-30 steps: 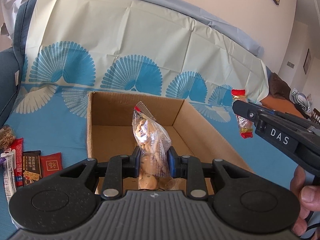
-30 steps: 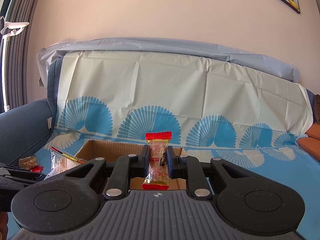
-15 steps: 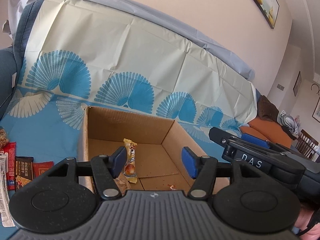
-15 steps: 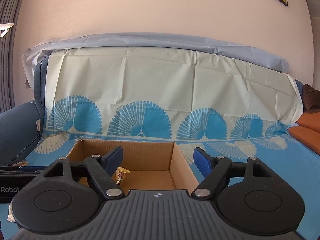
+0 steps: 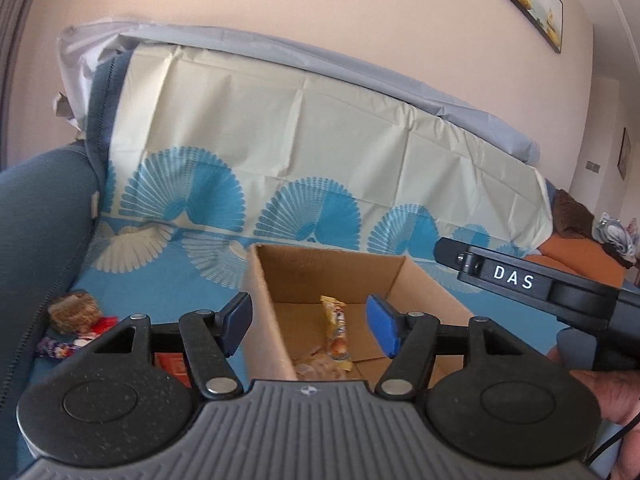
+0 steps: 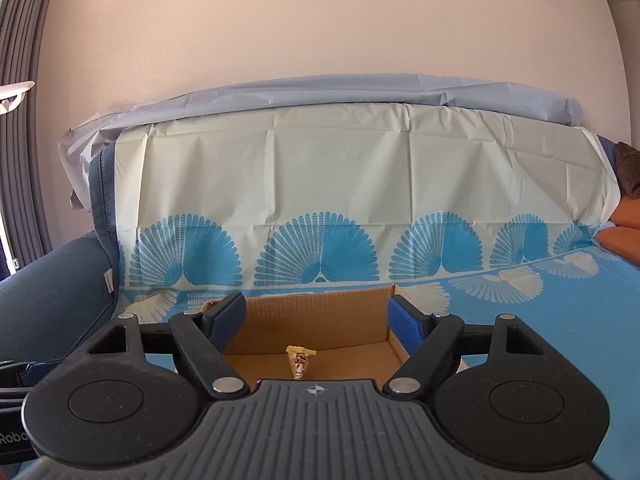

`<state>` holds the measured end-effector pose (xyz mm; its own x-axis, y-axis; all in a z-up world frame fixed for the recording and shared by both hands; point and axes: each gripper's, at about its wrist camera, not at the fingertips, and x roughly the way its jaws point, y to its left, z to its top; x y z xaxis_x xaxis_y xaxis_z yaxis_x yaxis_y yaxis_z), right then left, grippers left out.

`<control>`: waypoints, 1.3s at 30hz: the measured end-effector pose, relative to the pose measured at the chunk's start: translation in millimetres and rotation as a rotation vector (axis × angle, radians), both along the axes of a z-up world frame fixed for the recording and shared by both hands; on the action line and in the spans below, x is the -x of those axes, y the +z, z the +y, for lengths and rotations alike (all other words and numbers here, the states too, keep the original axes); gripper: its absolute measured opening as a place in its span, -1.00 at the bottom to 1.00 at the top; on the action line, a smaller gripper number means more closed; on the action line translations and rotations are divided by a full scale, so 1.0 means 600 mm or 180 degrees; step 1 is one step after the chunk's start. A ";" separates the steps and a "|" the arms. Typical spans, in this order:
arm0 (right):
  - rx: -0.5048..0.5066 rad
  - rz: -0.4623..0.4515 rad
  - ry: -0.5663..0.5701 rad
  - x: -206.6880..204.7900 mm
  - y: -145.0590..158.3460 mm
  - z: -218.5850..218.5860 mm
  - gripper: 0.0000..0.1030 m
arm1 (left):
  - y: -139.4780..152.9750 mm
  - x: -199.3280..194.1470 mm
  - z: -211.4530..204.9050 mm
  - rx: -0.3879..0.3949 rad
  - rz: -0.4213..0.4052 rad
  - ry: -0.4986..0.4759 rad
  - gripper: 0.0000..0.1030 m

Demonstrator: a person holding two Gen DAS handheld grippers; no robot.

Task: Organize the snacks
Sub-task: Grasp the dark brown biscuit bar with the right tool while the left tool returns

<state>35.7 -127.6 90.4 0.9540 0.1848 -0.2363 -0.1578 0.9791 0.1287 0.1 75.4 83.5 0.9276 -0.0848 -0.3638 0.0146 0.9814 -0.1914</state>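
With both grippers empty over the box point(image 5: 404, 276), I list: left gripper point(image 5: 310, 326), jaws opening, nothing between them; right gripper point(image 6: 318, 320), fingers spread, nothing held. Yellow packet point(image 5: 335, 330) lies on the box floor, at twelve o'clock from both. Loose snacks point(image 5: 74, 314) wait at nine o'clock on the cloth point(image 5: 168, 280). Risk, as I judge it: my left jaw straddles the box wall and could snag it. The box's near end is hidden; the snacks are blurred.
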 end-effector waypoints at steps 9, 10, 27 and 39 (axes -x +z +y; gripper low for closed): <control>-0.0126 0.0049 0.0387 0.015 -0.006 0.071 0.53 | 0.049 0.013 0.119 -0.0216 0.0021 0.0428 0.40; -0.0143 0.0066 0.0432 0.016 -0.007 0.079 0.53 | 0.052 0.009 0.133 -0.0256 0.0037 0.0444 0.40; 0.0066 0.0409 0.1424 0.008 -0.055 0.249 -0.19 | -0.023 -0.031 0.314 0.0988 0.0690 0.1232 -0.51; 0.0239 0.1264 0.1459 -0.067 -0.134 0.345 -0.13 | -0.096 -0.090 0.339 0.1196 0.1224 0.1443 -0.05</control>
